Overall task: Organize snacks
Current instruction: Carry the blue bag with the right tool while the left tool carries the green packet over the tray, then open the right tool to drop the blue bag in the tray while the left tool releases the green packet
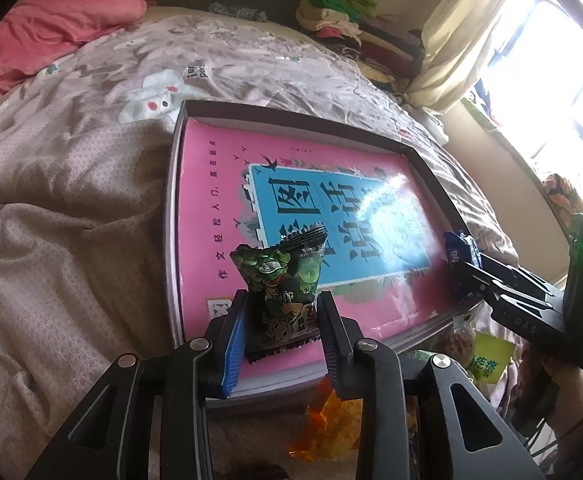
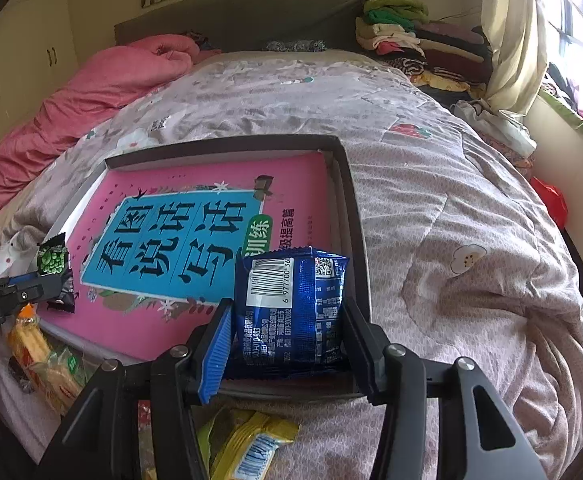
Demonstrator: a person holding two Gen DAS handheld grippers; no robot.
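My left gripper (image 1: 281, 320) is shut on a green snack packet (image 1: 285, 280), held upright over the near edge of a shallow dark box (image 1: 291, 118) that lies on the bed. A pink book (image 1: 211, 208) fills the box. My right gripper (image 2: 287, 332) is shut on a blue foil snack packet (image 2: 291, 312), barcode side up, above the box's near right corner (image 2: 357, 216). In the left wrist view the right gripper (image 1: 465, 270) and its blue packet (image 1: 457, 252) show at the box's right edge. In the right wrist view the left gripper (image 2: 39, 284) with the green packet (image 2: 53, 260) is at far left.
Loose snacks lie on the quilt in front of the box: an orange wrapper (image 1: 327, 420), a yellow-green packet (image 1: 487, 356), a yellow packet (image 2: 251, 440) and a clear bag of sticks (image 2: 39, 356). A pink duvet (image 2: 103, 92) and folded clothes (image 2: 411, 36) sit at the head of the bed.
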